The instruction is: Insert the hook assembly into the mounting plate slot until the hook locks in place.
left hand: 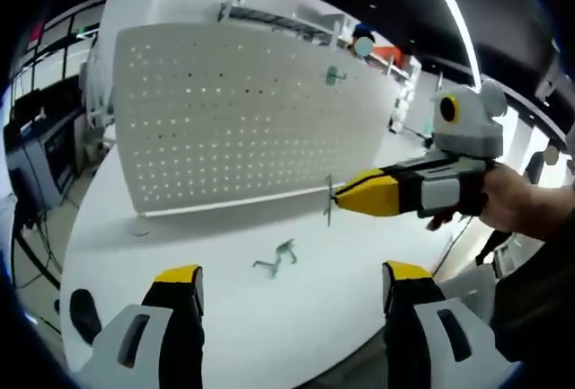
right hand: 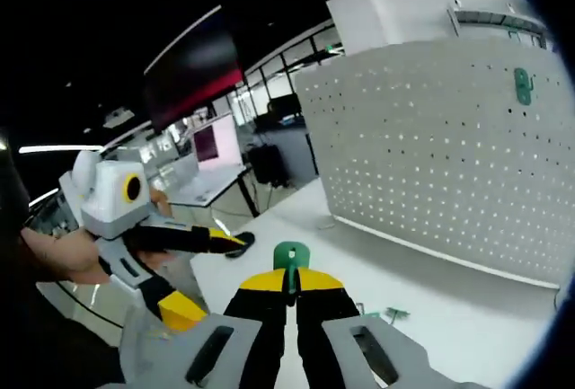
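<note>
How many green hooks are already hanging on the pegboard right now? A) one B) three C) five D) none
A: a single green hook hangs near the top of the white pegboard; another is clamped in the right gripper, and one lies on the table.

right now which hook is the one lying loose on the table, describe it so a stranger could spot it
Start at the big white perforated board standing on the white table. In front of its lower edge, on the bare tabletop, lies a small greenish hook. Unlike the green hook mounted high on the board and the one pinched in the right gripper, it lies flat and untouched.
</note>
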`<state>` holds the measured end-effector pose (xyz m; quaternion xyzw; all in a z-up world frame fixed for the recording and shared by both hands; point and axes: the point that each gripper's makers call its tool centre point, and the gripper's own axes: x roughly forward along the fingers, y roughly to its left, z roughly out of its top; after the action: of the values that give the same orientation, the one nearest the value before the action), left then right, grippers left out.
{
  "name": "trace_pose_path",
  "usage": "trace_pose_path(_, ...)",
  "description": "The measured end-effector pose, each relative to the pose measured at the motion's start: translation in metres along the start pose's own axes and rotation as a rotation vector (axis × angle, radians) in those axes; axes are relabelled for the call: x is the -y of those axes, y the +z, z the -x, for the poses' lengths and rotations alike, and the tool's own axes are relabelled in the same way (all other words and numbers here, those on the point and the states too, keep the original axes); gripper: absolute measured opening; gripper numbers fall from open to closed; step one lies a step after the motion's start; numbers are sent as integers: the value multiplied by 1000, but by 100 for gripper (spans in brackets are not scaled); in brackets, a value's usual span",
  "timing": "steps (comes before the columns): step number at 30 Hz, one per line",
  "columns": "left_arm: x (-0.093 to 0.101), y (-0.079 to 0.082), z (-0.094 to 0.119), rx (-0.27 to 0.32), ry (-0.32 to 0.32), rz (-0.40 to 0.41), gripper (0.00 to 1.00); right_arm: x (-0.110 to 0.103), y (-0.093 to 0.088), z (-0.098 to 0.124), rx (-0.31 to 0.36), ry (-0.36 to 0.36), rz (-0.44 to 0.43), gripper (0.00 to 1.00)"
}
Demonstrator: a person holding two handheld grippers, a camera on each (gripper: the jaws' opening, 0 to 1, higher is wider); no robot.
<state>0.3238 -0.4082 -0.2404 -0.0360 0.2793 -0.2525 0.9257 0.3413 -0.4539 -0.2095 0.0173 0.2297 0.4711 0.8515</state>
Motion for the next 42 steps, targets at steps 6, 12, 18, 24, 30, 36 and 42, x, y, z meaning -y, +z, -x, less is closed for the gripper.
trace_pose_path(6,8,3,0,3,-20,-35,75,-17,-7,7,-14,30,9,1)
trace_pose_path(12,23,4,-3,3,-66,-47,66,-26,-6,12,-8,50,2,1)
trace_pose_path(18,31,8,-3,6,-108,-74,43,-35,-6,14,-12,68,18,1)
trace_pose_path(24,36,9,-2,2,-113,-101,38,-38,-7,15,-19,64,55,1)
trace_pose_path(30,42,9,1,11,-142,-112,22,-43,-6,17,-24,74,77,1)
trace_pose_path(36,51,11,3,26,-176,-144,9,-43,-3,17,-21,82,78,1)
trace_pose_path(42,52,12,4,22,-152,-220,6,-45,-2,15,-23,90,82,1)
